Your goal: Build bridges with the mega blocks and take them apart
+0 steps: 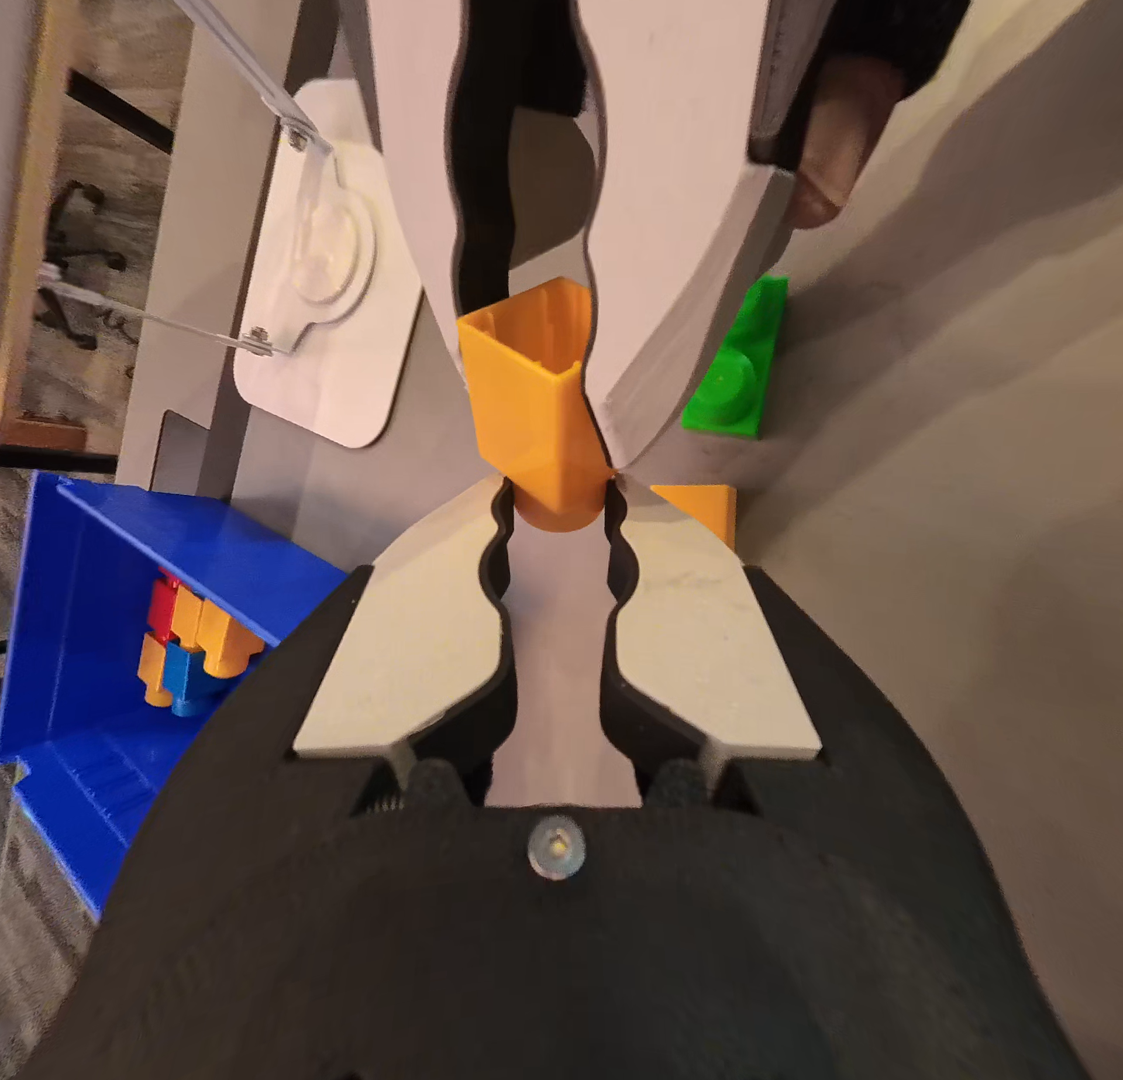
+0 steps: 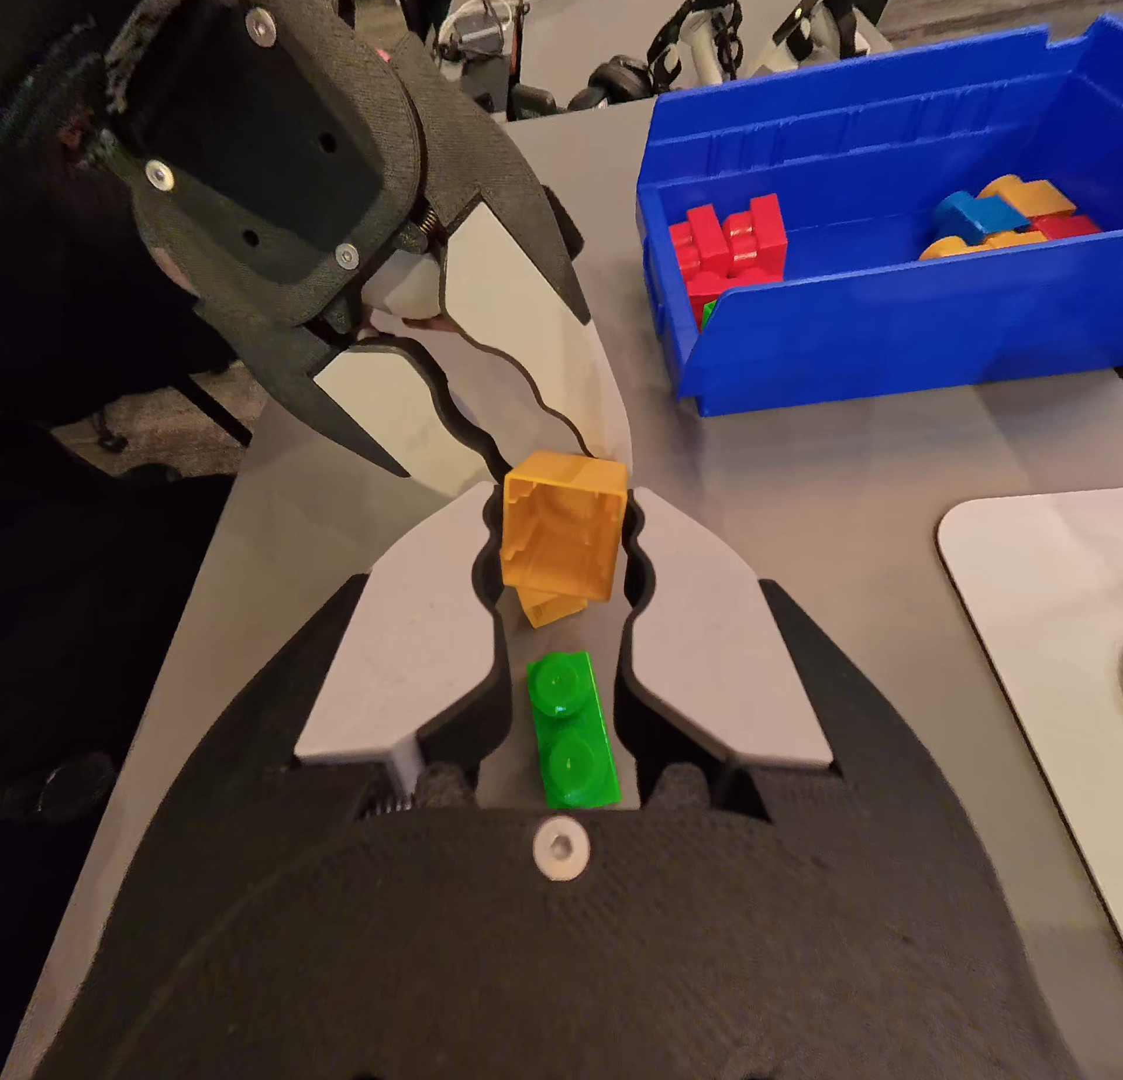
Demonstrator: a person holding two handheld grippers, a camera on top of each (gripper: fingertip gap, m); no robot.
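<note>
Orange block is pinched by both the left gripper and right gripper, probably for a handover.

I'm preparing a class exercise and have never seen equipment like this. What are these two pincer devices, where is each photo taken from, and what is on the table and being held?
These are hand-held grippers, one per hand, each carrying a camera that looks along its two fingers. In the left view, the left gripper pinches the stud end of an orange block. In the right view, the right gripper closes on the same block's hollow end, so both hold it. On the grey table lie a green two-stud plate, another orange piece, a white board and a blue bin of mixed blocks.
</note>
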